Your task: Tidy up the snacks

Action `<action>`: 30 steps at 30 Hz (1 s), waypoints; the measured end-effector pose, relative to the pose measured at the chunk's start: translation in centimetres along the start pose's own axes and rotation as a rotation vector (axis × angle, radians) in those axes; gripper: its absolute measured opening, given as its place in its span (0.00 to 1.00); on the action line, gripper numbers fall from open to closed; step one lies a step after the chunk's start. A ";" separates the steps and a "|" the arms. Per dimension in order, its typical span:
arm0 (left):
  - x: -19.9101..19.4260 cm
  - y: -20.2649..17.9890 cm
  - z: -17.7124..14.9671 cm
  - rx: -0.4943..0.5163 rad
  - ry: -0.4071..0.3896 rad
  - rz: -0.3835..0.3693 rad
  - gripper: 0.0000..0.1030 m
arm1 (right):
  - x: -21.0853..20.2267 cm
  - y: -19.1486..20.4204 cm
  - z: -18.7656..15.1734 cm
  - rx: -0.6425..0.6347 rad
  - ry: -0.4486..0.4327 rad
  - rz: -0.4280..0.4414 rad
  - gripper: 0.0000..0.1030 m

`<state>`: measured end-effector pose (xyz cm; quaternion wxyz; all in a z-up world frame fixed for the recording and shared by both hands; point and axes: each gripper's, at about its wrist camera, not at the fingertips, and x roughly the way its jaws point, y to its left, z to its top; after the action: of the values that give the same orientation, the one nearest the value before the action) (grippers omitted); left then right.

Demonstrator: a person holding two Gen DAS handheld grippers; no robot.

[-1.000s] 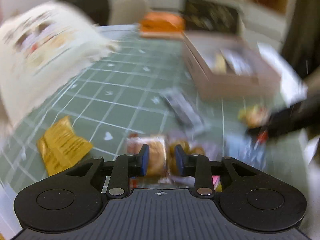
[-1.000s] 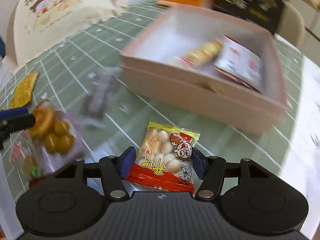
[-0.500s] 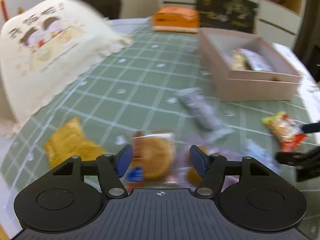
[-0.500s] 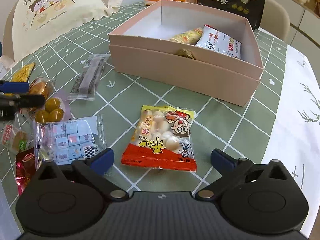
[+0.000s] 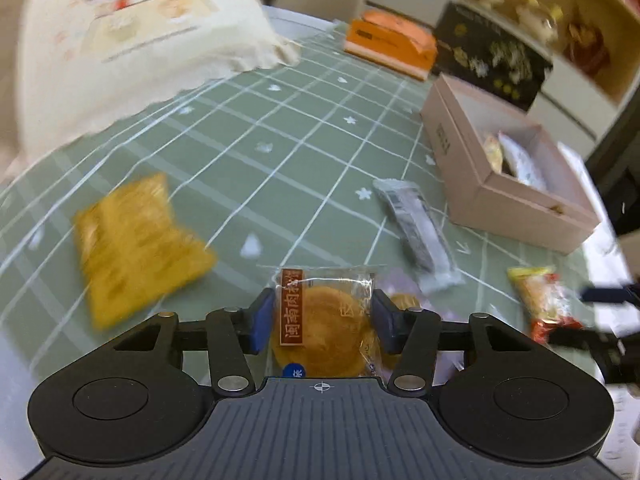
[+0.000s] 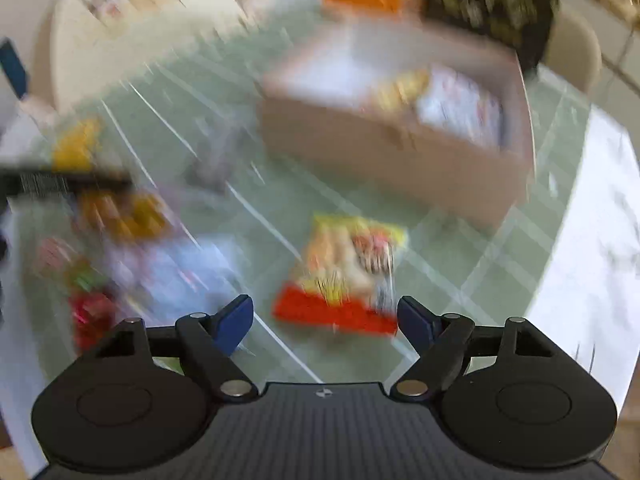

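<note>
A round golden pastry in a clear wrapper (image 5: 320, 328) lies on the green checked tablecloth (image 5: 280, 152). My left gripper (image 5: 323, 322) straddles it, its jaws closing, and the blue pads reach the wrapper's edges without a clear squeeze. In the blurred right wrist view a yellow and red snack packet (image 6: 344, 272) lies just ahead of my right gripper (image 6: 326, 320), whose jaws are wide apart and closing with nothing pressed between them. The open pink box (image 5: 520, 208) holds a few packets and stands at the right; in the right wrist view the pink box (image 6: 384, 152) is beyond the packet.
A grey bar packet (image 5: 420, 232) and a yellow packet (image 5: 136, 240) lie on the cloth. A cream food cover (image 5: 140, 40) stands at the back left, with an orange box (image 5: 392, 44) and a black box (image 5: 492, 60) behind. More small packets (image 6: 172, 276) lie left of my right gripper.
Both jaws spread wide, then narrowed. My left gripper rolled and slid over the pastry, which now sits squarely between its fingers. The right wrist view has shifted and turned blurry.
</note>
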<state>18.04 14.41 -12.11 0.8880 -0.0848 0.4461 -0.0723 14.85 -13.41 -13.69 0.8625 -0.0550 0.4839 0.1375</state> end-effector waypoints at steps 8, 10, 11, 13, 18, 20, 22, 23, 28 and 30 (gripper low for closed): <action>-5.8 0.1 -4.0 -0.093 0.040 0.060 0.52 | 5.3 6.4 8.5 -0.061 -0.063 0.071 0.74; -6.3 -0.1 -4.5 -0.098 0.047 0.072 0.52 | 7.8 7.7 9.5 -0.055 -0.018 0.060 0.64; -6.5 -0.1 -4.7 -0.101 0.046 0.070 0.52 | 8.7 8.4 9.6 -0.068 0.009 0.039 0.57; -6.8 -0.1 -5.0 -0.103 0.049 0.056 0.52 | 9.0 9.5 9.0 -0.109 0.022 0.000 0.37; -6.8 -1.1 -5.0 -0.079 0.065 -0.013 0.52 | 4.1 9.9 6.7 -0.137 0.053 0.074 0.36; -6.9 -2.0 -5.3 -0.050 0.075 -0.068 0.52 | 0.9 8.3 5.8 -0.125 0.027 0.087 0.36; -7.2 -3.0 -5.8 -0.028 0.083 -0.122 0.51 | -2.0 6.3 5.0 -0.091 0.005 0.098 0.36; -7.4 -3.6 -5.9 -0.015 0.087 -0.146 0.51 | -3.1 5.5 4.6 -0.072 -0.003 0.095 0.36; -9.3 -7.4 -2.1 0.066 0.015 -0.256 0.51 | -8.4 0.8 2.5 -0.007 -0.053 0.035 0.36; -10.5 -9.3 1.8 0.103 -0.076 -0.288 0.51 | -9.9 -0.6 1.4 0.010 -0.076 0.002 0.36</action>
<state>12.75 7.67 -0.87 0.8880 -0.1051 0.3909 -0.2183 11.30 -15.45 -4.57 0.8804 -0.0448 0.4515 0.1381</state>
